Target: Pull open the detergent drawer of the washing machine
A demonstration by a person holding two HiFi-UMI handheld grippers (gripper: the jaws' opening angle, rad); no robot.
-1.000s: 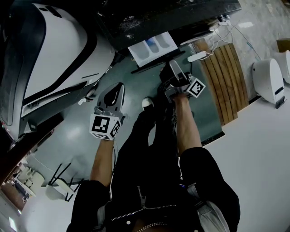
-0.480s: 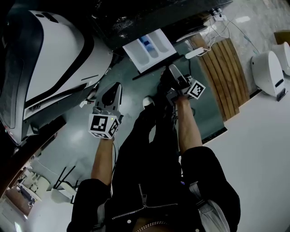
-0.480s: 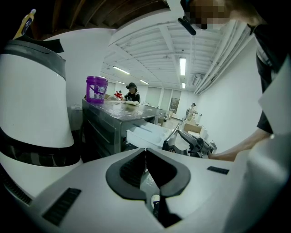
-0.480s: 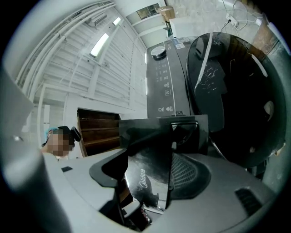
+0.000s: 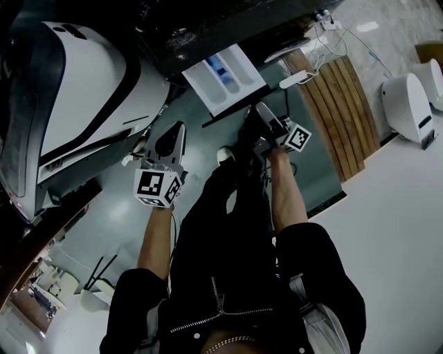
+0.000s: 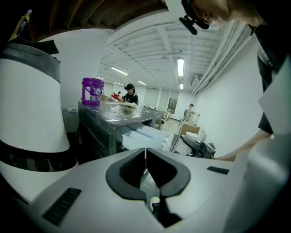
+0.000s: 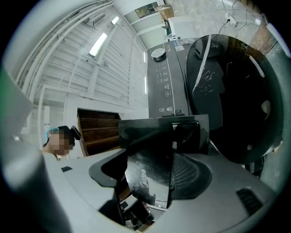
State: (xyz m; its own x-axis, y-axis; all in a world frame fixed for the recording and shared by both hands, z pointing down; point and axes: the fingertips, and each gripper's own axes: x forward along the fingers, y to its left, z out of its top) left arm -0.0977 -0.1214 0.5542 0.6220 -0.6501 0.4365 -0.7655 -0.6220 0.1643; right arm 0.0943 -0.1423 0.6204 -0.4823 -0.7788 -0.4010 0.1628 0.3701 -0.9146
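To draw the detergent drawer (image 5: pixel 225 77) out of the washing machine (image 5: pixel 228 21), the right gripper (image 5: pixel 257 114) clamped its front panel between wide-set jaws; beside the machine, the left gripper (image 5: pixel 173 135) hung idle, jaws together, empty.

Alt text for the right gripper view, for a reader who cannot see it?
The right gripper is clamped on the glossy dark detergent drawer front, which fills the gap between its jaws. Behind it rises the washing machine, with its grey control strip and its round dark door.

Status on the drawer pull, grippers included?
Right gripper shut on detergent drawer front panel. Left gripper shut, empty, idle. Drawer out, compartments showing. Nothing blocking.
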